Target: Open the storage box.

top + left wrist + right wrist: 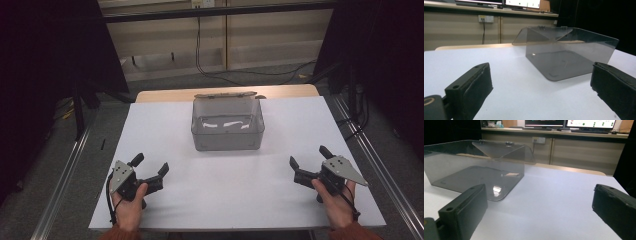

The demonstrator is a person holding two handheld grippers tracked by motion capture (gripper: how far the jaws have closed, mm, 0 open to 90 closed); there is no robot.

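Ahead and midway between left gripper [150,167] and right gripper [307,161], both wide open and empty: smoky clear rectangular plastic box [227,131], long axis crosswise on white bench [225,190].

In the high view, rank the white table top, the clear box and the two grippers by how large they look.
1. White table top, by far the largest.
2. Clear box with its lid open.
3. Left gripper and right gripper: they look about alike, so no ranking between them.

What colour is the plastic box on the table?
The box is see-through smoky grey, with nothing inside; the left gripper view shows it best.
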